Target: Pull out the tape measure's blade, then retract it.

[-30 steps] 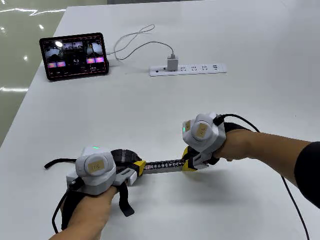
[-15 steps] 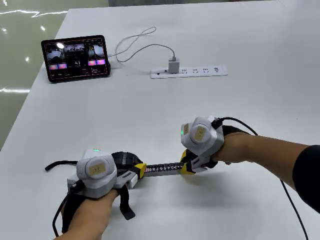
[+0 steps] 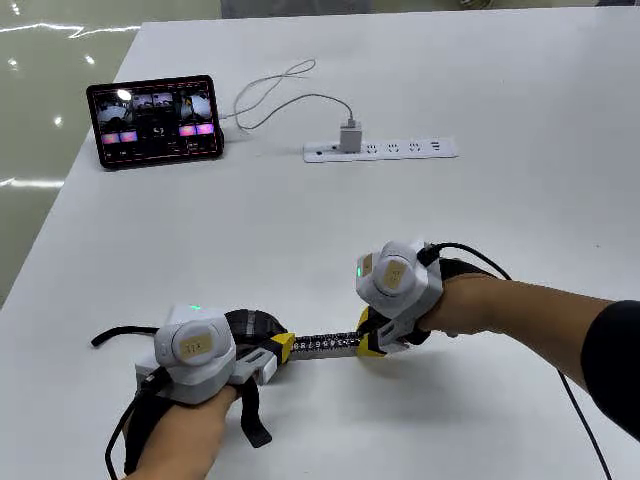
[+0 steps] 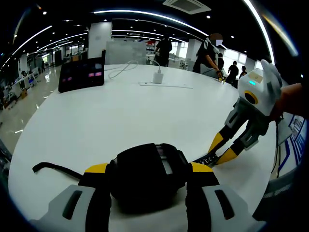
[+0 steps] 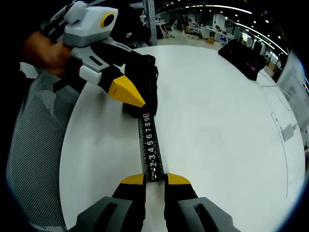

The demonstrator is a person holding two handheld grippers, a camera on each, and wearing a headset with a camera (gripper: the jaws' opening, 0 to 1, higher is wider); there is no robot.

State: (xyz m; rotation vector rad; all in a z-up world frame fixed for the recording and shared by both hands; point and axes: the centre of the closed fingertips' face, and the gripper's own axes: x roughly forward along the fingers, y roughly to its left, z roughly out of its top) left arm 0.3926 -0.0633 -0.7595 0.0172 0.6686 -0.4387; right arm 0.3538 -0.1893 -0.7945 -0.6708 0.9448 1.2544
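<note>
Black tape measure [image 3: 252, 323] lies on bench [image 3: 300, 230], left gripper [image 4: 149, 169] closed around its body. Right gripper [image 5: 155, 180] pinches blade [image 5: 148, 140] at its tip, jaws nearly together. Against a second ago I see right gripper nearer tape measure and less blade showing between the two. Left gripper roughly where it was.

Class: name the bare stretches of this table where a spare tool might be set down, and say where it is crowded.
Free: the wide middle of the table between tablet, power strip and tape measure; also the right side beyond the strip. Crowded: the near edge, where the left claw, blade and right claw line up.
</note>
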